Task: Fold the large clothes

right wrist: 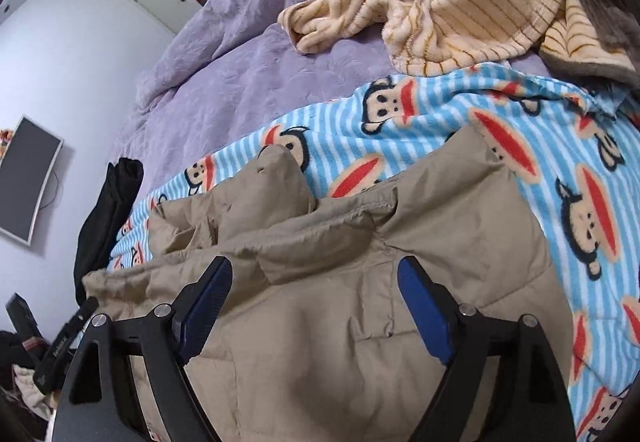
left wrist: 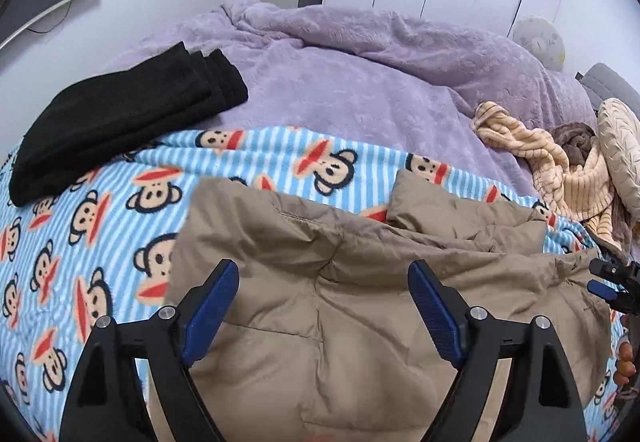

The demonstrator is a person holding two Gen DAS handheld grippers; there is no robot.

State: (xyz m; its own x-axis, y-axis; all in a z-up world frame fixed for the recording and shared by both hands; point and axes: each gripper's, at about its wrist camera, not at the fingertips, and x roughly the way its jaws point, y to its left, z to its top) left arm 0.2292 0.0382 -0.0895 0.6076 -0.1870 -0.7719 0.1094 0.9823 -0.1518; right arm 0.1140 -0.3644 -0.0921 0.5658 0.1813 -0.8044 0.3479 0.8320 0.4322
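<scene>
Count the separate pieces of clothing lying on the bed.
3, though more may be hidden. A tan jacket lies nearest on the monkey blanket. A folded black garment sits at far left. A striped cream garment is bunched at right; brown fabric behind it is unclear.

The jacket [left wrist: 360, 302] is plain tan, on a blanket [left wrist: 100, 242] striped blue and white with red-mouthed monkey faces. The quilt [left wrist: 380, 81] is lilac, the folded cloth [left wrist: 120, 121] black, the fleece [right wrist: 460, 9] cream with brown lines.

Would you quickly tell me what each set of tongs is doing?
Left tongs: open, above the tan jacket, holding nothing.
Right tongs: open, holding nothing.
</scene>
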